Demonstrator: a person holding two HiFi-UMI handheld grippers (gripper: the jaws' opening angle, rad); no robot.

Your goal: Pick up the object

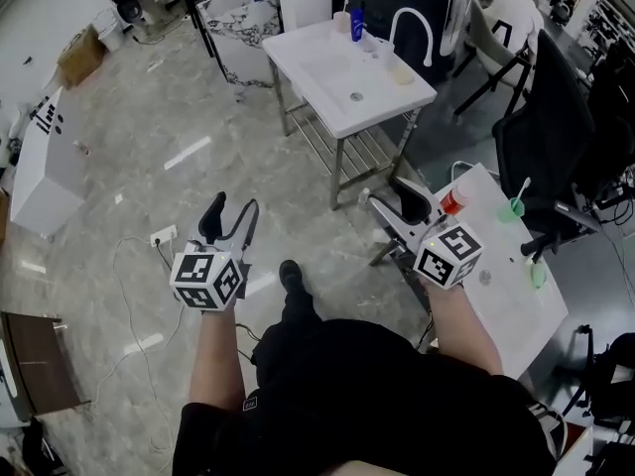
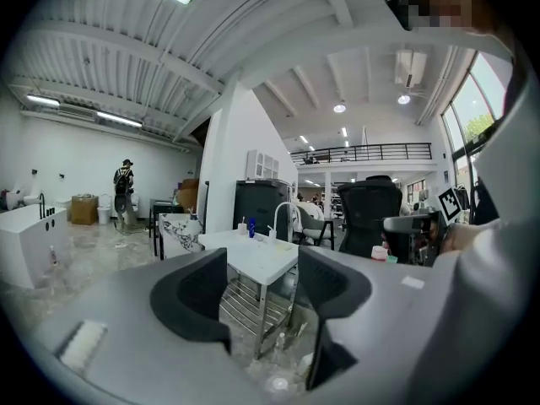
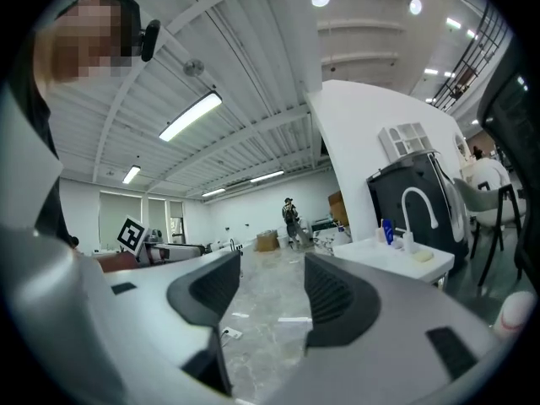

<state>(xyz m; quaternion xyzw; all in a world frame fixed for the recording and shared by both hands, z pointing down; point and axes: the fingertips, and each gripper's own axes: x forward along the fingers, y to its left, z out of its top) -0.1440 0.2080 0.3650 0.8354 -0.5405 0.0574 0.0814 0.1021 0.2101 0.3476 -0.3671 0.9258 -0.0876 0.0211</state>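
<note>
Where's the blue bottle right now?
In the head view's upper middle, the blue bottle stands at the far edge of the white sink table, between a pale cup and the curved white faucet.

**Black clothes, grey tongs, marker cubes**

The person wears a black short-sleeved top (image 1: 347, 395), black trousers (image 1: 298, 315) and a black shoe (image 1: 290, 274). The left tongs (image 1: 230, 216) have a smooth pale grey body and black pads (image 2: 196, 289). The right tongs (image 1: 400, 204) are the same build, with ribbed pads. Each carries a white cube printed with black square markers: the left cube (image 1: 208, 279) and the right cube (image 1: 448, 255).
</note>
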